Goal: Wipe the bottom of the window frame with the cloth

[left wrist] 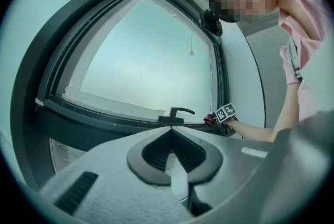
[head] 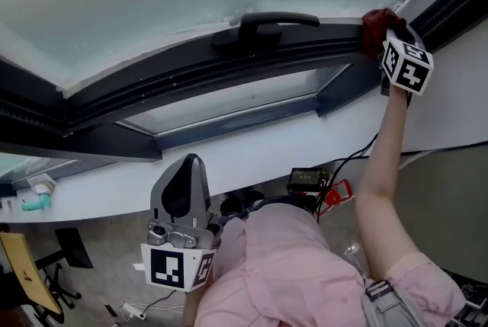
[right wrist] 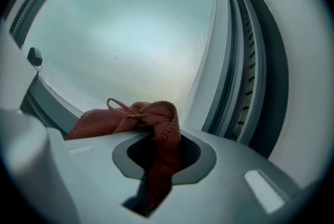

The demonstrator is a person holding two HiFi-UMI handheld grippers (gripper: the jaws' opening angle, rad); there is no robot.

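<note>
Right tongs [right wrist: 159, 140] clamp cloth [right wrist: 130, 118] at window frame [head: 305, 40].

Coarse-knit cloth [right wrist: 156, 124], matt window frame [head: 191, 72]

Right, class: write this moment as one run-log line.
right gripper: shut on cloth, at right end of window frame | left gripper: shut, empty, low

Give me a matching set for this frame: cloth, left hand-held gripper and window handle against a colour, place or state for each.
Things:
1. cloth
2. left hand-held gripper
3. window handle

Descriptions:
A. black, mounted on the bottom frame
B. red, pinched in the right hand-held gripper
C. shut, holding nothing

Pairs: 1-B, 2-C, 3-A
</note>
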